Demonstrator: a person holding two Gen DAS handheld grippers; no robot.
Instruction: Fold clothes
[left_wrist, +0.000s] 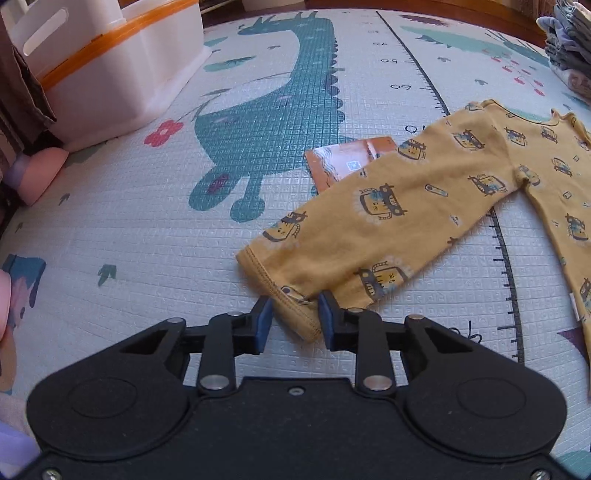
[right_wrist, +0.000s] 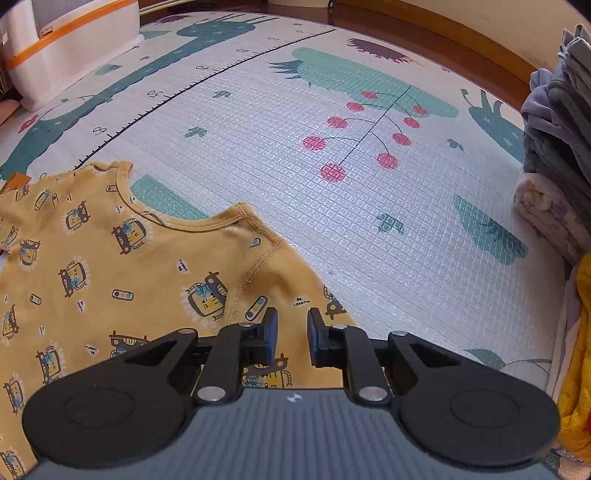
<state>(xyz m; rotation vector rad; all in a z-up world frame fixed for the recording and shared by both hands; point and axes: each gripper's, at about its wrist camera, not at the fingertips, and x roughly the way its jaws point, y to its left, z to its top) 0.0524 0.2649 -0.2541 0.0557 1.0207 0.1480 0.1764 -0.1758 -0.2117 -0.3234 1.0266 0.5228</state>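
Left wrist view, left gripper (left_wrist: 294, 312) lying low over the play mat (left_wrist: 147, 236), fingers (left_wrist: 263, 325) standing apart, straddling the yellow garment's (left_wrist: 424, 199) sleeve cuff (left_wrist: 295, 314), right gripper (right_wrist: 292, 338) hovering over the garment's shoulder, fingers parted, gripping nothing.

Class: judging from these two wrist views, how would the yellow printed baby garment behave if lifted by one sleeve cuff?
The yellow garment is thin knit lying flat on the play mat, so it would probably drape limply. It looks light for its size. The hemmed cuff between the open left gripper should grip without slipping.
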